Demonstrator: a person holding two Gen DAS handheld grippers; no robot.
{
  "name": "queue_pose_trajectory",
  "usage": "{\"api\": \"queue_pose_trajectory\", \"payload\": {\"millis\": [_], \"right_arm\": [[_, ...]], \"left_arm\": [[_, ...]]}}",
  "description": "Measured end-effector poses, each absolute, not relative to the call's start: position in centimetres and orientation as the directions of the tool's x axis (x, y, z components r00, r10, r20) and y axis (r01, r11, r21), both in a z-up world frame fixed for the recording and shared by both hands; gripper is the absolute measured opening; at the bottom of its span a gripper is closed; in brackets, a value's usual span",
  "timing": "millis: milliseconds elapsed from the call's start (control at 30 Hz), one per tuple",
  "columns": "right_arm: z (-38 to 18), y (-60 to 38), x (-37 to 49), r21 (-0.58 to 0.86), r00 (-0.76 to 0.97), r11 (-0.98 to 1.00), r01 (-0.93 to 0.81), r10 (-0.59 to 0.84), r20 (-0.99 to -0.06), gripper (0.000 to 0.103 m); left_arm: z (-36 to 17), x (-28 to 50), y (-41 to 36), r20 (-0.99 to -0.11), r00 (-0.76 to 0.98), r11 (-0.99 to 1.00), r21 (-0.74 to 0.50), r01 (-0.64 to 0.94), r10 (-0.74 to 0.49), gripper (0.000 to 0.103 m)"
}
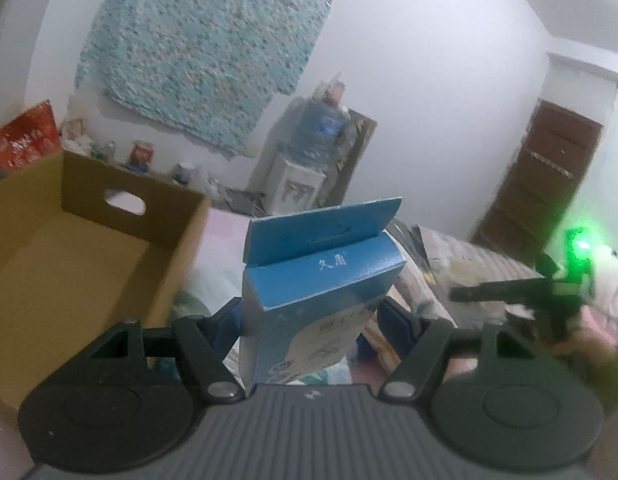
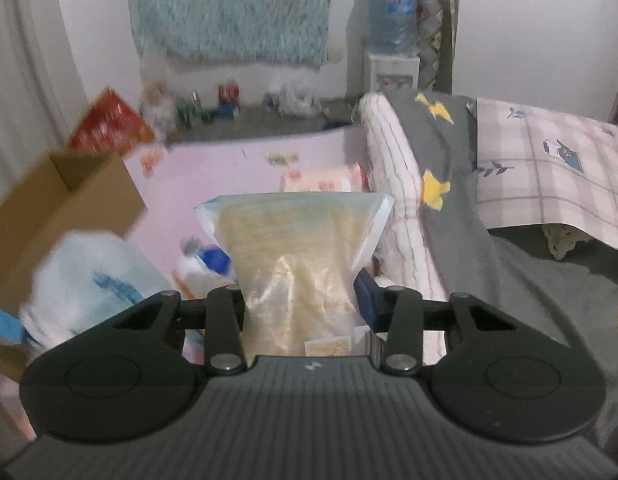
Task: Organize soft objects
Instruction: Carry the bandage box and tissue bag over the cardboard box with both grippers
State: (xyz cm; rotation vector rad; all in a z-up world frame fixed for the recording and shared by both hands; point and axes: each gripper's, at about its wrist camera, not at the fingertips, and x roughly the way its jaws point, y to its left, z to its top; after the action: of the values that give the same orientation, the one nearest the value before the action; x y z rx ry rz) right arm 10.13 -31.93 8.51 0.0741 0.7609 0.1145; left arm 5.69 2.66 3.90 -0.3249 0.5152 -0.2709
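Your left gripper (image 1: 309,312) is clamped about half-wide on a blue carton (image 1: 309,292), held upright with its top flap standing open; the lower end of the carton is cut off behind the gripper body, so the print on its front is only partly readable. To the left sits an open cardboard box (image 1: 89,248), its bottom bare as far as you can see in (the near corner is hidden by the gripper). Far right in that view there's a green light and a dark blur that looks like your right gripper, too smeared to make out.

Your right gripper (image 2: 301,296) has its fingers squeezed in on a clear plastic bag (image 2: 297,256) with something yellowish inside; the bag bulges above the pinch, and its bottom is hidden. Whatever's inside is too blurry to name. It's up over the pink sheet (image 2: 229,172), with the cardboard box at the far left. A white bag (image 2: 89,280) with blue markings is near left, badly blurred.
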Motion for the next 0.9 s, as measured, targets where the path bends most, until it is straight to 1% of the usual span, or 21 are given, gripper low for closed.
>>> {"api": "queue_pose_trajectory", "payload": {"millis": [100,233,367,433,533,667,900], "right_arm": [[10.9,-30.5,8.8,0.172,0.75,0.979,-0.107,0.193,-0.632,0.04],[13.7,-26.6,8.4,0.286,0.763,0.94,-0.187,0.322,-0.561,0.04],[14.8,-20.7,10.2,0.417,0.707,0.86,-0.292,0.488,-0.511,0.04],[14.6,-17.3,11.7,0.467,0.661,0.82,-0.33,0.554,-0.506,0.04],[13.7,-11.9,14.6,0.532,0.588,0.773,-0.346,0.62,-0.519,0.04],[11.5,-5.0,19.7,0.61,0.498,0.737,-0.291,0.661,-0.561,0.04],[7.0,4.0,26.8,0.606,0.429,0.779,-0.159,0.607,-0.668,0.04]], "left_arm": [[5.2,5.5,4.5,-0.424,0.854,0.916,-0.377,0.139,-0.303,0.073],[7.1,5.9,7.8,-0.438,0.868,0.931,-0.357,0.071,-0.234,0.073],[8.4,8.0,10.8,-0.518,0.845,0.966,-0.257,-0.006,-0.133,0.073],[8.7,9.3,12.5,-0.537,0.837,0.972,-0.232,-0.031,-0.101,0.073],[8.7,12.2,14.9,-0.571,0.818,0.979,-0.198,-0.056,-0.068,0.073],[7.8,16.4,16.7,-0.625,0.78,0.989,-0.134,-0.063,-0.035,0.073],[4.6,23.8,18.7,-0.723,0.687,0.996,0.033,-0.078,0.077,0.074]]}}
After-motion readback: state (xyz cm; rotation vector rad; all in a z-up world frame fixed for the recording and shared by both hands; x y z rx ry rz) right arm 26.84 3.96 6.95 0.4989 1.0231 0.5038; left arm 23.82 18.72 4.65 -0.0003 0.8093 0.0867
